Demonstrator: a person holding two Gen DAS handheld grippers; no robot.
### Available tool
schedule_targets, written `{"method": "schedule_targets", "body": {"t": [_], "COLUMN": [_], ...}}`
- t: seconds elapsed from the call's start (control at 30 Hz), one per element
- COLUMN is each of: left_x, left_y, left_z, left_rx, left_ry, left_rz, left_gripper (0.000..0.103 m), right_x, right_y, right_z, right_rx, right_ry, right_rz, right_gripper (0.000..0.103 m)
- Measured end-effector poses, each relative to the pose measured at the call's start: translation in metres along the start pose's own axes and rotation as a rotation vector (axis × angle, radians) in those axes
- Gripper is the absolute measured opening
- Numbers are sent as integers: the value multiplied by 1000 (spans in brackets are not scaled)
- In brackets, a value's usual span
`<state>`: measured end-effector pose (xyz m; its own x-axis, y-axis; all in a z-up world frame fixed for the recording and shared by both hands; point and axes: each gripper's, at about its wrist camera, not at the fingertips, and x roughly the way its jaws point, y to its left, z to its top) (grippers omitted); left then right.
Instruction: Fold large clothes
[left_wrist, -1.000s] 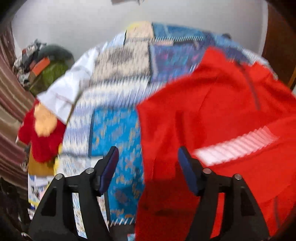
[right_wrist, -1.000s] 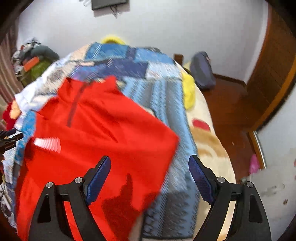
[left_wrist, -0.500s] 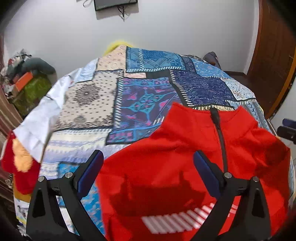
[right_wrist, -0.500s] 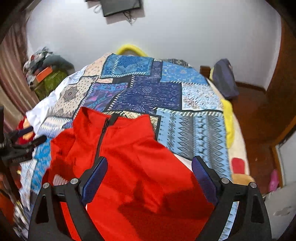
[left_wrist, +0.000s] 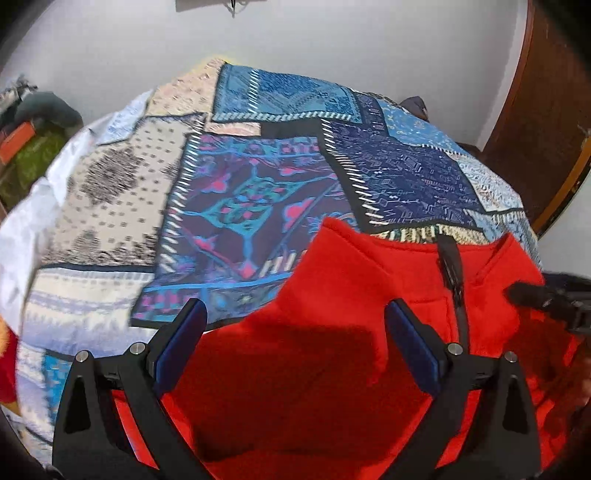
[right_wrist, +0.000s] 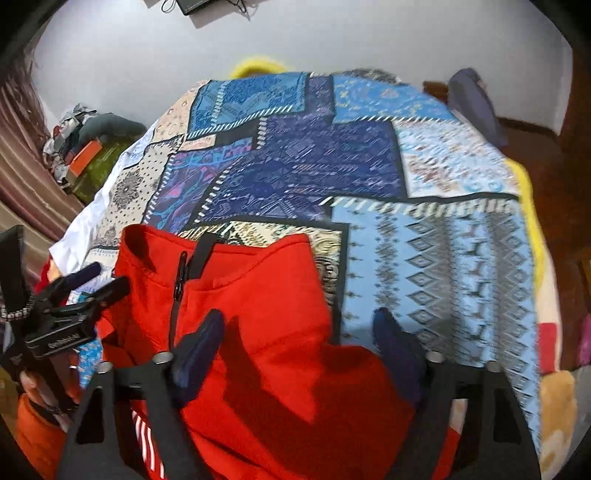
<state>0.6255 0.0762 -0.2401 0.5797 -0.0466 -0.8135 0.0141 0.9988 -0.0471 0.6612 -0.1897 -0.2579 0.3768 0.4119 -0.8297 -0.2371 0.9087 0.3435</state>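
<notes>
Left wrist view: left tongs (left_wrist: 293, 341) hang spread and empty over a red top (left_wrist: 332, 369) spread on the bed (left_wrist: 258, 177), collar at 12 o'clock, dark zip (left_wrist: 452, 280) running toward 6 and marking the long axis. The top's left shoulder edge lies between the pads; the right tongs (left_wrist: 543, 299) show blurred at 3 o'clock, near the other shoulder.

Right wrist view: right tongs (right_wrist: 299, 332) are spread too, holding nothing, above the top's (right_wrist: 266, 314) right edge, with cloth toward 9 o'clock and quilt toward 3. The left tongs (right_wrist: 99, 280) hover at 9 o'clock beside the collar. Each arm looks nearest its own side, likely for a fold across the zip (right_wrist: 179, 284).
</notes>
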Motion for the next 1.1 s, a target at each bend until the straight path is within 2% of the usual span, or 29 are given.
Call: {"method": "schedule_targets", "body": {"t": [0.1, 0.13, 0.2, 0.27, 0.33, 0.4, 0.53, 0.73, 0.83, 0.93, 1.1], "left_x": [8, 11, 17, 16, 8, -1, -44, -119, -148, -167, -181], "left_y": [-4, -6, -9, -11, -14, -16, -26, -23, -21, -22, -22], "left_z": [2, 3, 3, 2, 3, 3, -5, -36, -63, -95, -158], "left_rx": [-15, -24, -46, -57, -44, -37, 35, 86, 104, 127, 150], "left_ry": [0, 14, 40, 31, 29, 39, -12, -64, -61, -44, 31], "left_rz": [-56, -79, -108, -108, -115, -132, -85, -94, -106, -101, -100], "left_gripper": [98, 87, 76, 66, 34, 22, 19, 19, 19, 19, 19], "right_x": [6, 7, 2, -4, -10, -23, -51, -103, -125, -139, -145], "right_y": [9, 13, 23, 31, 36, 40, 59, 89, 95, 99, 103], "right_z": [0, 0, -2, -6, -10, -14, -27, -65, -90, -125, -182], "right_rx": [-40, -62, -108, -145, -164, -178, -205, -252, -248, -251, -261], "right_ry": [-17, -21, -42, -64, -71, -86, -102, -131, -128, -89, -3], "right_rz": [-26, -29, -54, -85, -77, -59, -18, 17, 44, 55, 56], "right_gripper": [55, 47, 35, 22, 14, 12, 10, 9, 9, 9, 9]}}
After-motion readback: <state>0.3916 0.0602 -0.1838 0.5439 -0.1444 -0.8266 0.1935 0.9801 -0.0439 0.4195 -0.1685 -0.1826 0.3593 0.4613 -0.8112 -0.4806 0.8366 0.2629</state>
